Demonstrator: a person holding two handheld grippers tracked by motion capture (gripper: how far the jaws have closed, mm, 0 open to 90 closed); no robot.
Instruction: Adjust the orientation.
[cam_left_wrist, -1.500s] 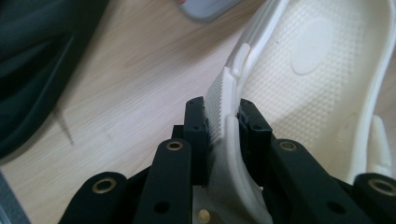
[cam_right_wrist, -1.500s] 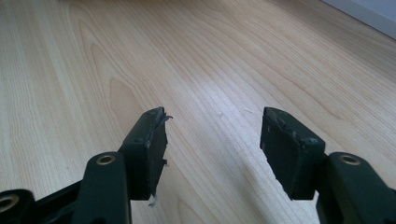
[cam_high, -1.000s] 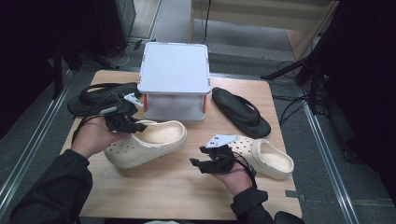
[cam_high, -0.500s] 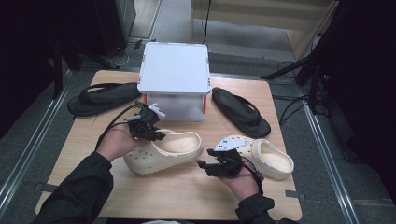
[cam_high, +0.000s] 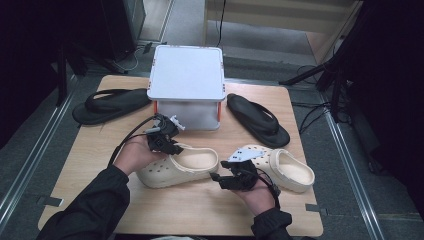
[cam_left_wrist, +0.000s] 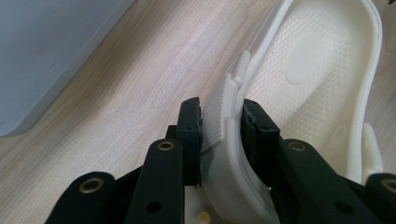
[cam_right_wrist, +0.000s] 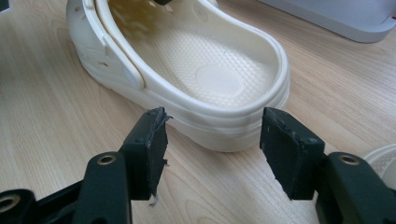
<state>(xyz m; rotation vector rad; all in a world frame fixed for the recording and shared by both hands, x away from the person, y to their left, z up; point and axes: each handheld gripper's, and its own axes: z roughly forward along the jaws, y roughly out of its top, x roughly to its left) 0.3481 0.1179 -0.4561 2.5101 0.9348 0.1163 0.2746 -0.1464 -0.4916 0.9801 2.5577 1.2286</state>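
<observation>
Two cream clogs lie on the wooden table. The left clog points left, and my left gripper sits at its far rim. In the left gripper view the jaws of the left gripper straddle the clog's side wall and have just been opening; both pads still lie against it. My right gripper stands open between the two clogs, near the right clog. In the right gripper view the right gripper faces the heel of the left clog, a little short of it, nothing between its jaws.
A white lidded box stands at the back middle, just beyond the left gripper. One black flip-flop lies at the left of the box, another black flip-flop at its right. Bare wood runs along the front edge.
My left hand has carried the left clog rightwards and nearer, from beside the left flip-flop to the table's middle. The right gripper and right clog have stayed put.
</observation>
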